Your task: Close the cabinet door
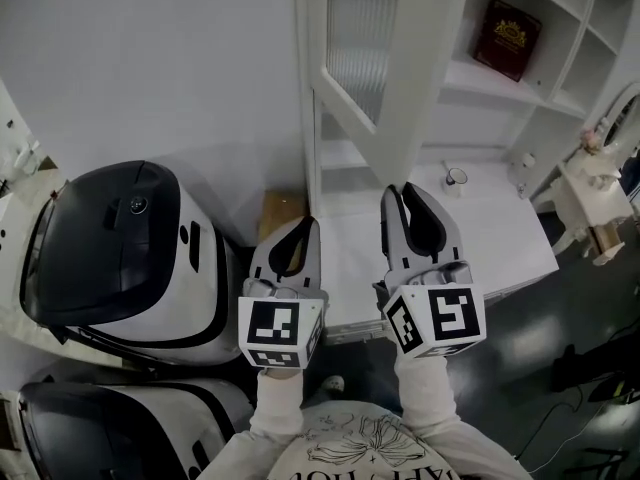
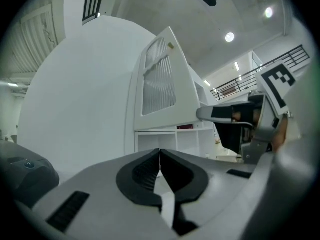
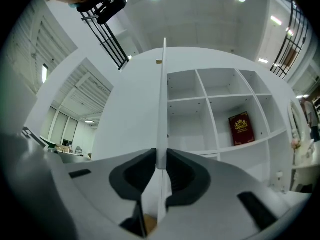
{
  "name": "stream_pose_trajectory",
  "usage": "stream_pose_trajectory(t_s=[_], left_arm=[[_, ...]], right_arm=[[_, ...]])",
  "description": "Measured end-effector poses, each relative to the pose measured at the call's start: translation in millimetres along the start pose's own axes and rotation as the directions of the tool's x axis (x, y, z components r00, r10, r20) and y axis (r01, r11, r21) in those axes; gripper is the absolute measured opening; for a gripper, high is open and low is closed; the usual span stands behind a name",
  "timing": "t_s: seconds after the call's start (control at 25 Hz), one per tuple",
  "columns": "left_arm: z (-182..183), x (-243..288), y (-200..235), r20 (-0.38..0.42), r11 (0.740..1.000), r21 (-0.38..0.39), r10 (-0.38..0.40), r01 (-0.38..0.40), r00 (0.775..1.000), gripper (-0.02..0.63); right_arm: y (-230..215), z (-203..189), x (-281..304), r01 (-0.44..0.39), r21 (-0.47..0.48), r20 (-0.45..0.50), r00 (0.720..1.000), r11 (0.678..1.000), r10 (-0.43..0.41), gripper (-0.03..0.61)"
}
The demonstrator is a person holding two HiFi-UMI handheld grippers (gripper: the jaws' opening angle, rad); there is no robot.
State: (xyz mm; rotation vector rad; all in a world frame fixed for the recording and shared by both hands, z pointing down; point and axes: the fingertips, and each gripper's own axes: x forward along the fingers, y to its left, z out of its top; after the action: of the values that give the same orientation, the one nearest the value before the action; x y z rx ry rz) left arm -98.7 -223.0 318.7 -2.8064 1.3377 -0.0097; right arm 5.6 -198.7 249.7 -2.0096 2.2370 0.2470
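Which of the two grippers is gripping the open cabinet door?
The right gripper: its jaws clamp the edge of the cabinet door. The left gripper has its jaws together on nothing.

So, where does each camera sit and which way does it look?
Head view: on the head, steeply down at the door, left gripper, right gripper, sleeves.
Left gripper view: on that gripper, along its shut, empty jaws toward the cabinet; right gripper at right.
Right gripper view: along jaws shut on the door's edge, toward the shelves.
Shared: head and right gripper views both show the book.
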Motion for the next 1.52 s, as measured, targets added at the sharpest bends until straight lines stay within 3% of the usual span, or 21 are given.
stream_pose_trajectory(t_s=[0.48, 0.92, 1.52], left_arm=[[-12.5, 19.8, -11.7, -0.031, 0.999, -0.003, -0.048, 0.048, 0.998, 0.005], [-10.6, 51.4, -27.1, -0.032, 0.998, 0.002, -0.059, 0.059, 0.998, 0.005], [-18.1, 113.9, -63.6, -0.044, 0.999, -0.012, -0.050, 0.049, 0.998, 0.005]], right_arm=[[-27.5, -2.1, 0.1, 0.051, 0.021, 0.008, 0.999, 0.998, -0.051, 0.066], [-61.9, -5.9, 5.0, 0.048, 0.034, 0.021, 0.999, 0.998, -0.049, 0.069], [-130.8, -15.0, 27.6, -0.039, 0.070, 0.015, 0.999, 0.997, 0.038, 0.077]])
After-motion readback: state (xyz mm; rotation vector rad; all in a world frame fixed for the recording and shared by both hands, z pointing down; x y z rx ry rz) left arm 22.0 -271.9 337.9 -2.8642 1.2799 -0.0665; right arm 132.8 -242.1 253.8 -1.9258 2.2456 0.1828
